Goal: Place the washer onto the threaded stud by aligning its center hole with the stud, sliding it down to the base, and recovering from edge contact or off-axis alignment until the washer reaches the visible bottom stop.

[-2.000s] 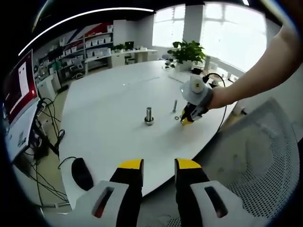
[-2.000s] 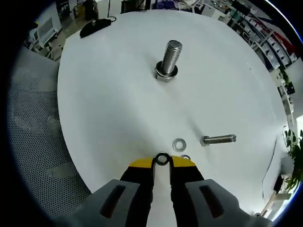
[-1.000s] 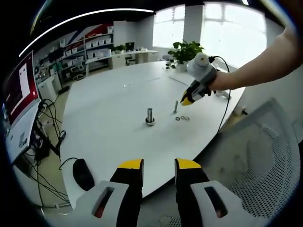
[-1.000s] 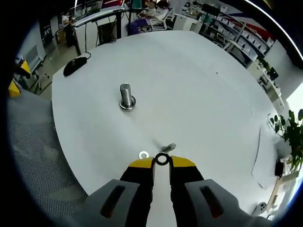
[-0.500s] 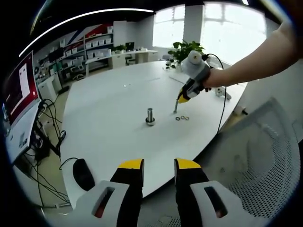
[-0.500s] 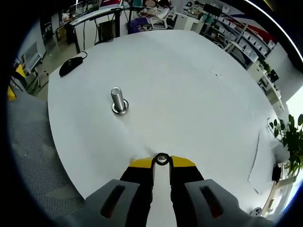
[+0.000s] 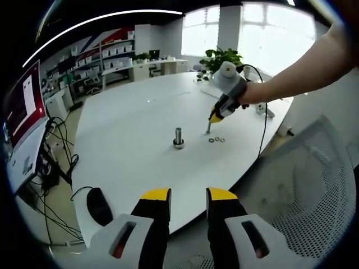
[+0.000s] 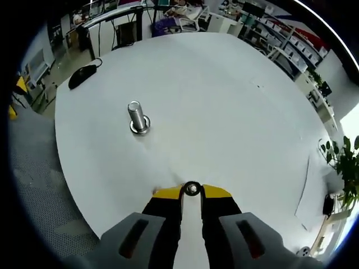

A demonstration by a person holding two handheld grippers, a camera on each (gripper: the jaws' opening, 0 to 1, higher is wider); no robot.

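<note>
Over the last half second the right gripper [image 8: 192,190] has drifted a little further across the white round table [image 8: 235,112], so that in the right gripper view the threaded stud [image 8: 136,117] now sits slightly higher and further left than before. Its yellow-tipped jaws are clenched on the washer [image 8: 192,189], which is pinched on edge between the tips with its centre hole facing the camera. The stud stands upright on the table, well apart from the washer, up and to the left of the jaws. In the left gripper view the right gripper [image 7: 215,118] hovers above a second bolt [image 7: 208,126] that stands beside two loose washers [image 7: 216,139], with the stud [image 7: 178,137] near, to their left. The left gripper [image 7: 188,196] hangs off the table's near edge, jaws parted and empty, with a black mouse [image 7: 96,205] to its left
</note>
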